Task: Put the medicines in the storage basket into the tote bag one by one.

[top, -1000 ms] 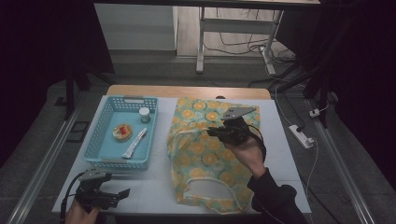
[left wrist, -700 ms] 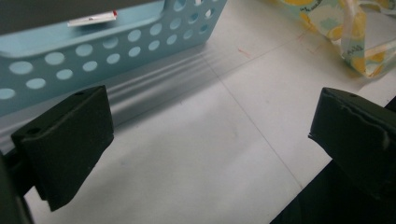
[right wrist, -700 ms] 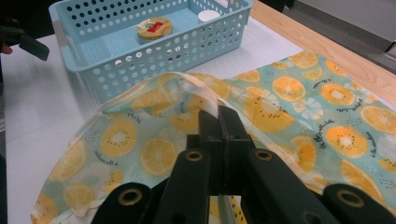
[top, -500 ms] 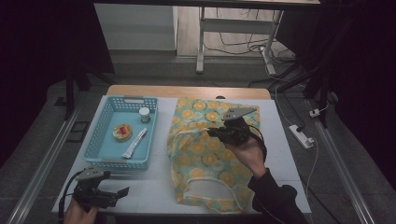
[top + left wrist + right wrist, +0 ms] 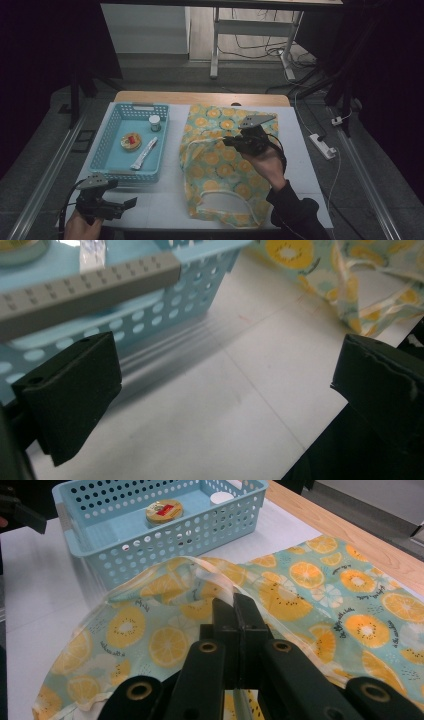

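Taking the blue basket (image 5: 116,131) as the landmark and going left to right: the left claw (image 5: 119,205) is hovering over bare white counter (image 5: 160,205) just in front of the basket's near wall, its jaws standing wide apart with nothing between them, as the left gripper view is showing. Inside the basket a round tin (image 5: 131,141), a small white-capped jar (image 5: 155,122) and a slim packet (image 5: 144,153) are lying apart from one another. To the right of the basket the fruit-print cloth bag (image 5: 220,165) is lying flat on the counter, its white cord handle (image 5: 225,195) curling at the near end. The right claw (image 5: 229,142) is pinching the bag's upper layer near the edge facing the basket, jaws closed tight on the fabric and raising it into a ridge. It looks as though the bag is being opened for loading. To do this well, the right claw should be lifting only the top layer, rising gently so the mouth is gaping toward the basket, while the left claw is going for one item without knocking the basket's wall.
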